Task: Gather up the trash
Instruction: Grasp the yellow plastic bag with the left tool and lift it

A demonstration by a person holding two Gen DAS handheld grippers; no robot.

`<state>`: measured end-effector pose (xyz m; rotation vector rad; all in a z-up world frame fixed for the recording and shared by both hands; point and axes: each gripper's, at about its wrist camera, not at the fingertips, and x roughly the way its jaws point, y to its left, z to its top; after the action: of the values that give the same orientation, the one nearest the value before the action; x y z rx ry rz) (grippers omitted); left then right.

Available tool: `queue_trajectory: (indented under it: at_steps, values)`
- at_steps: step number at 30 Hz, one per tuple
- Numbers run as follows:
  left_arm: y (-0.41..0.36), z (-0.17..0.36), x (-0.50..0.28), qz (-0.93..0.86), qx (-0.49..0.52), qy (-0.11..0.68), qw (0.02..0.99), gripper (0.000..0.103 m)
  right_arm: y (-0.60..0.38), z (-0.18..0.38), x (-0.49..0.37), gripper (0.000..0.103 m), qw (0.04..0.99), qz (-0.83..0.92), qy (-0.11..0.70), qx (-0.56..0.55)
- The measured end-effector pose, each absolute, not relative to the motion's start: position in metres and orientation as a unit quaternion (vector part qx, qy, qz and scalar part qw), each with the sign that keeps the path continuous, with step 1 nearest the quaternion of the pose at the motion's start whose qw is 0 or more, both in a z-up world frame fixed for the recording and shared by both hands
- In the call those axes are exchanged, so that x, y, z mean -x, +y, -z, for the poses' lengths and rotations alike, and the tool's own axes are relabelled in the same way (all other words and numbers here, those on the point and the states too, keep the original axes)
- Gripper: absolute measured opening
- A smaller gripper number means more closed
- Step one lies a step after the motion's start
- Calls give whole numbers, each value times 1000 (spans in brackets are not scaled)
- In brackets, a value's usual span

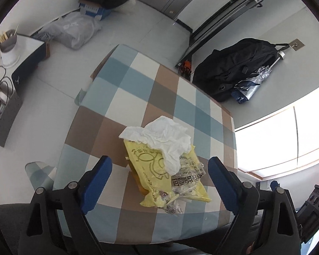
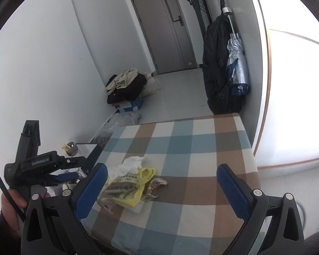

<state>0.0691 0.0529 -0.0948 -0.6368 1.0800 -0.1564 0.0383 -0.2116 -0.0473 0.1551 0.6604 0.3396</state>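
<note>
A pile of trash lies on the checked tablecloth [image 1: 125,89]: a crumpled white tissue [image 1: 165,138] on top of a yellow plastic wrapper [image 1: 146,165] and a clear printed wrapper [image 1: 187,178]. My left gripper [image 1: 159,170] is open, its blue fingers on either side of the pile, just above it. In the right wrist view the tissue [image 2: 131,163] and yellow wrapper [image 2: 134,184] lie left of centre on the cloth [image 2: 193,148]. My right gripper [image 2: 161,176] is open and empty above the table. The left gripper [image 2: 59,175] shows at the left.
A black backpack [image 2: 217,68] and folded umbrella [image 2: 236,63] hang on the right wall. A pile of clothes on a box [image 2: 125,87] and plastic bags [image 1: 72,29] lie on the floor. A cup with sticks [image 1: 8,44] stands on a side table at left.
</note>
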Motion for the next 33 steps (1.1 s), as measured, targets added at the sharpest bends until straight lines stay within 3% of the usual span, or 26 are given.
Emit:
queue_trajectory:
  at_steps: [8,11,13,16,21,33]
  values:
    - [56,119,-78,71,316,550,770,62,-213,55,-52,103,918,-174,344,-95]
    - [51,123,-82,76,304,560,767,42,-213,55,-52,103,917,-176,344,-98]
    - [45,123,-81,77,289,564,770,21,-213,54,-52,103,917,-177,344,-98]
    - [43,118,-81,86,278,555,780,9,-215,55,-51,103,917,-175,345,-97]
    - [40,102,-77,103,259,529,802,3,-218,55,-50,103,918,-170,345,-102]
    - [18,73,-74,153,245,487,824,2,-231,53,-42,103,922,-145,340,-113]
